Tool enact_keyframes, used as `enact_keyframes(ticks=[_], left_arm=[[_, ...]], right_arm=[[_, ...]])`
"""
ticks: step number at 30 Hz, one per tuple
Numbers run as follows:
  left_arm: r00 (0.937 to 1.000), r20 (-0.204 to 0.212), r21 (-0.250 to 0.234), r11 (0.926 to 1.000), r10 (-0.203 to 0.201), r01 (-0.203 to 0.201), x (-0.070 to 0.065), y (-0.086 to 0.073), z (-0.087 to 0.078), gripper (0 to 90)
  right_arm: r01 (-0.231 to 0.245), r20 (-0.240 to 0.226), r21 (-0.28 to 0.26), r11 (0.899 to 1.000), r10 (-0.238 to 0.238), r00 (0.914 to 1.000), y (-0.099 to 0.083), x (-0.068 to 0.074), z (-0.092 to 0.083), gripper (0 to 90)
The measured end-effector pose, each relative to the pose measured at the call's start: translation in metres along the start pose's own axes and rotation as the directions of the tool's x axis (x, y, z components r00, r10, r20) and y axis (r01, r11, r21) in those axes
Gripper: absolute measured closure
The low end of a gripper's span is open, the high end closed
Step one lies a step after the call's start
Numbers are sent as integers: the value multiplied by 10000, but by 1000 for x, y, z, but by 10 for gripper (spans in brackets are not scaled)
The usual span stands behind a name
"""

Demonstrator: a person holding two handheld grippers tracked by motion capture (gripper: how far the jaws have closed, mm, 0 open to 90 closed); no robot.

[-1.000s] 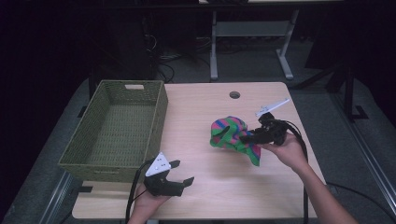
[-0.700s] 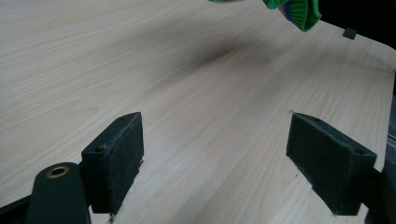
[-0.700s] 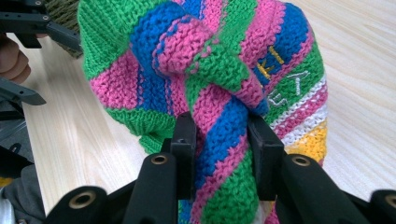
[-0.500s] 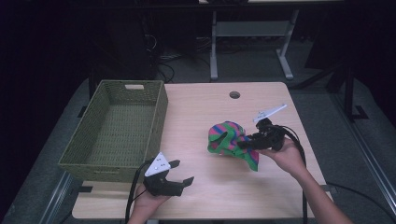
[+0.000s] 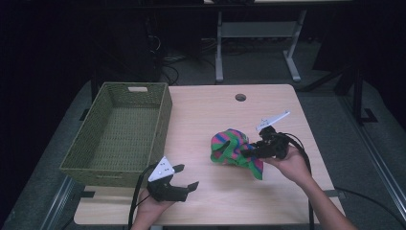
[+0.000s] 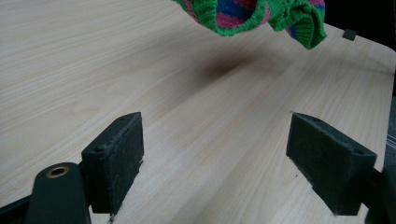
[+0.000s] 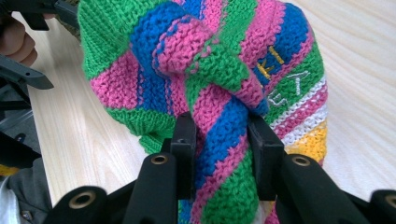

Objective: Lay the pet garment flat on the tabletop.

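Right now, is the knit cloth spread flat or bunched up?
Bunched up. The knit cloth hangs in folds, pinched in the right gripper, lifted off the table with its shadow below in the left gripper view.

My right gripper is pinching a chunky knitted wool garment, rough and ribbed, beside the woven wicker basket. The table is showing pale, smooth, matt wood grain. My left gripper is wearing matt black, slightly grainy pads.
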State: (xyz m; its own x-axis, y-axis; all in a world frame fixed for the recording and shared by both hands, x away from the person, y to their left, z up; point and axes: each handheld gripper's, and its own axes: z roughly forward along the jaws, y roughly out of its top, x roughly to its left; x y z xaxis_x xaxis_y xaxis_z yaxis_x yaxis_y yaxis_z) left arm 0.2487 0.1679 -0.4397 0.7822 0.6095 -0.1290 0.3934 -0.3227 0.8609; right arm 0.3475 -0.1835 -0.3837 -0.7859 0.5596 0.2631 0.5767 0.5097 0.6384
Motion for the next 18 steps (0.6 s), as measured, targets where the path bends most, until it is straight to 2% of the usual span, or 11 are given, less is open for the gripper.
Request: enact_keyframes(ticks=[18], left_arm=[[10000, -2, -30, 10000, 15, -15, 0, 0, -1, 186]], right_arm=[[93, -89, 334, 9994, -90, 9999, -7, 6, 15, 679]])
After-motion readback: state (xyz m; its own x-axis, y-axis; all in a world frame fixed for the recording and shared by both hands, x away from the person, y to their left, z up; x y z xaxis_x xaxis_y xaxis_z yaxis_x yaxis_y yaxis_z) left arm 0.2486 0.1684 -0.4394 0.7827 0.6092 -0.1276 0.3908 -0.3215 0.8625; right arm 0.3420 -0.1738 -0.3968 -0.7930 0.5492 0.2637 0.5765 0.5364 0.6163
